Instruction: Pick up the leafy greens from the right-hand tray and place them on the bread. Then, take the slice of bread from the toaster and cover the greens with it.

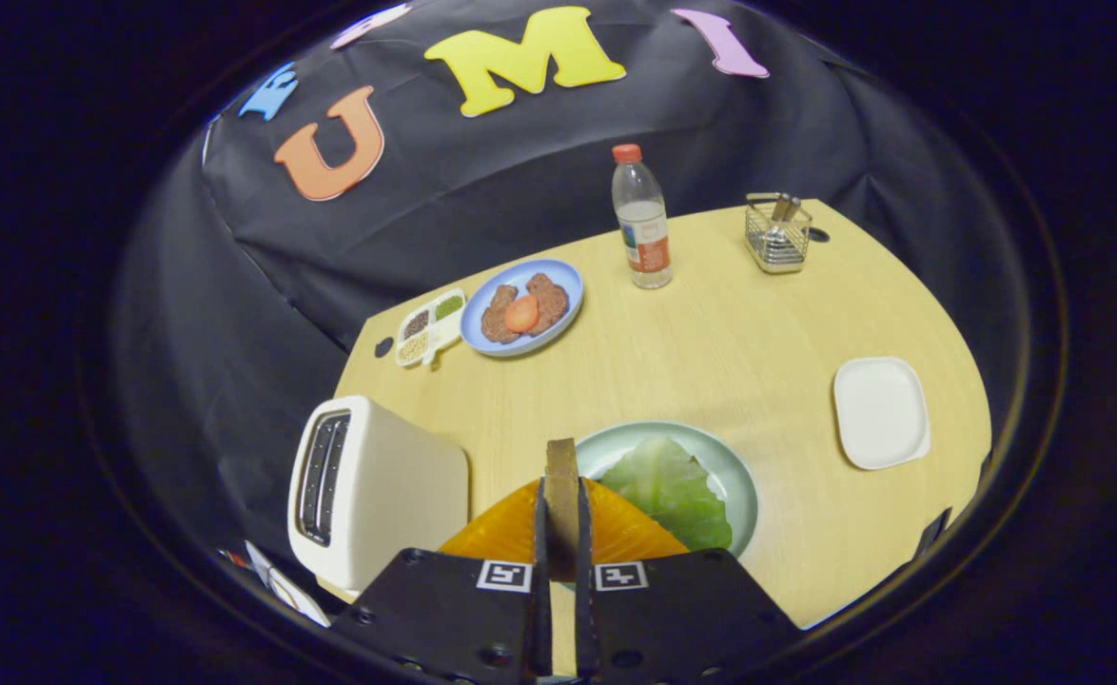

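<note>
Gripper [561, 533]: fingers pressed on a slice of bread [561, 495], held upright on edge between them.
Leafy greens [670, 490]: lying in a pale green plate [734, 471], just ahead of the fingers, slightly right.
Toaster [368, 490]: left of the fingers, slots facing left.
White tray [880, 412]: right of the green plate, well apart.
Blue plate [558, 285]: far side of the wooden table [711, 352], holding brown patties and an orange slice.
Divided dish [430, 326]: touching the blue plate's left rim.
Bottle [642, 224]: upright, beyond.
Wire basket [777, 233]: right of the bottle.
</note>
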Motion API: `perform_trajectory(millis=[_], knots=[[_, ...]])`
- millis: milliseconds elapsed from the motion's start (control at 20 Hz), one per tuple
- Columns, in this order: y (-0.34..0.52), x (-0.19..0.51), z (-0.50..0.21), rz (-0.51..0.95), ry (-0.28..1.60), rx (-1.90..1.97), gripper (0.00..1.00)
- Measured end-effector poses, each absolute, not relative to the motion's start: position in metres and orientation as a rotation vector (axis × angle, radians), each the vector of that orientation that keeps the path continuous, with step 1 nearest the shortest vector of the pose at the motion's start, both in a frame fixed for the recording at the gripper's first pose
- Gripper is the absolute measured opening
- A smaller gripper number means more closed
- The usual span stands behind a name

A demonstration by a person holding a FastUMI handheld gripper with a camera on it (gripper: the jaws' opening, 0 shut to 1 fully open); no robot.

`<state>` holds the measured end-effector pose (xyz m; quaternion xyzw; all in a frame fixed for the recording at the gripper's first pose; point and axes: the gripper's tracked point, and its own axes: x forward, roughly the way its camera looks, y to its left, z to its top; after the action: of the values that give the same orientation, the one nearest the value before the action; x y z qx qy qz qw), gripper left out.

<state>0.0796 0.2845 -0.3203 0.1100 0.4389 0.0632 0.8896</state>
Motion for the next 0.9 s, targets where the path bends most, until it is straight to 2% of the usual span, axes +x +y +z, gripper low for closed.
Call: perform_trajectory(millis=[450, 600, 650, 700, 750, 850, 900], knots=[[0.226, 0.086, -0.36, 0.067, 0.972, 0.223, 0.11], [0.209, 0.088, -0.379, 0.051, 1.001, 0.203, 0.15], [0.206, 0.088, -0.386, 0.053, 1.01, 0.203, 0.27], [0.204, 0.089, -0.389, 0.058, 1.013, 0.205, 0.27], [0.201, 0.09, -0.392, 0.061, 1.014, 0.194, 0.34], [0.199, 0.089, -0.391, 0.081, 1.016, 0.172, 0.39], [0.199, 0.089, -0.387, 0.101, 1.014, 0.161, 0.45]])
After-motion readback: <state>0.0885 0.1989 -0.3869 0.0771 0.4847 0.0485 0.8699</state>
